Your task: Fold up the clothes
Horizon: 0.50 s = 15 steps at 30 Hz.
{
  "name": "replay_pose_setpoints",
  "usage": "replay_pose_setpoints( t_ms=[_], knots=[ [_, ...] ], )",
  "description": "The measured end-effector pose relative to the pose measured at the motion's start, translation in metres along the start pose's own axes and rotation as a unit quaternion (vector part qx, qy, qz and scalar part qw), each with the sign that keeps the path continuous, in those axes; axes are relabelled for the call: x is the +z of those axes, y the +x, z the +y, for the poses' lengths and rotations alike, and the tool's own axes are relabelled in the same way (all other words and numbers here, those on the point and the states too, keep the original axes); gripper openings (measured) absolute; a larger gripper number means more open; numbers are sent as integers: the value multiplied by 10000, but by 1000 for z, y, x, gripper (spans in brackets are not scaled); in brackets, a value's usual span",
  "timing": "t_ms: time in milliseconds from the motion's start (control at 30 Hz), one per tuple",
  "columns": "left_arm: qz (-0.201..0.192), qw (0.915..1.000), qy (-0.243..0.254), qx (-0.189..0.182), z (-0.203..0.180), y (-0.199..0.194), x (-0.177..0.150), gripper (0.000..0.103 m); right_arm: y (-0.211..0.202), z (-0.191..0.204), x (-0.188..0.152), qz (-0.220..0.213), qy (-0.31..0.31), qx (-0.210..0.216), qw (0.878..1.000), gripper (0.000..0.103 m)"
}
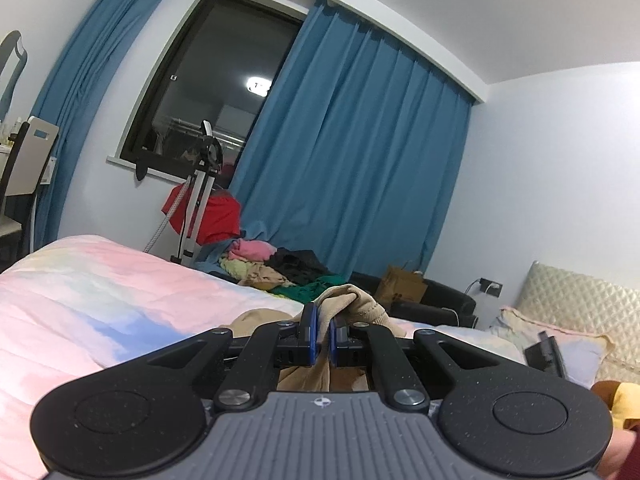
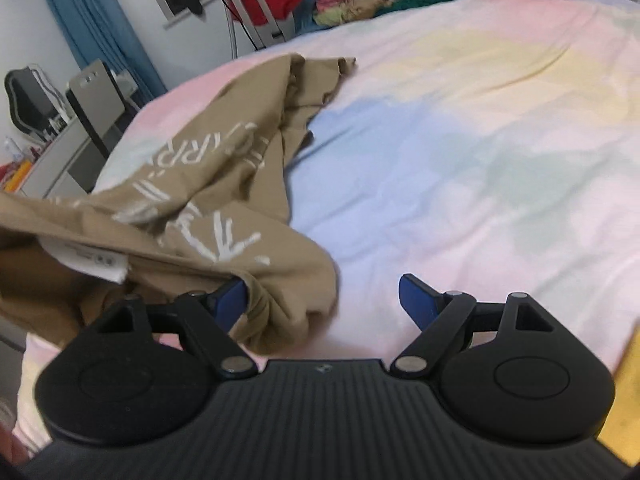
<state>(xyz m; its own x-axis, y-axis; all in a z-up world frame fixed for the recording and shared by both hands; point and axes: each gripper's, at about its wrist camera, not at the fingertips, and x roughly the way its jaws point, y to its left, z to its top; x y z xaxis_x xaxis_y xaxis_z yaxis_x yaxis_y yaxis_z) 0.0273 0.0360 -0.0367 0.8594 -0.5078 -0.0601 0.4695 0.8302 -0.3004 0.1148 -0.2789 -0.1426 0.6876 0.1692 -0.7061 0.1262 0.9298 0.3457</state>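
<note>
While the left tool (image 1: 323, 334) is clenched on a bunched fold of the tan garment (image 1: 352, 300), the cloth rises out of its blue pads toward 12 o'clock and hangs below them toward 6 o'clock. Seen from the right wrist, the right tool (image 2: 324, 300) stands released, jaws wide apart; the tan garment (image 2: 208, 184), printed with white lettering, lies on the pastel bed (image 2: 460, 140) from 9 to 11 o'clock of this tool, its near edge draped over the left finger (image 2: 230, 300). A heap of mixed clothes (image 1: 280, 268) lies beyond the bed at 12 o'clock.
</note>
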Motion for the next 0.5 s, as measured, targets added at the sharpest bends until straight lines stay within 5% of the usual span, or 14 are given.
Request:
replay_pose_setpoints(
  t_ms=[267,500],
  knots=[
    [-134,9997,-222,-31,4,-7,8,6,-56,13,-10,255,-1342,-56,9906,83],
    [-168,9996,-170,-160,-1,-12,11,6,-75,26,-17,-48,-1119,7,9937,83]
  ],
)
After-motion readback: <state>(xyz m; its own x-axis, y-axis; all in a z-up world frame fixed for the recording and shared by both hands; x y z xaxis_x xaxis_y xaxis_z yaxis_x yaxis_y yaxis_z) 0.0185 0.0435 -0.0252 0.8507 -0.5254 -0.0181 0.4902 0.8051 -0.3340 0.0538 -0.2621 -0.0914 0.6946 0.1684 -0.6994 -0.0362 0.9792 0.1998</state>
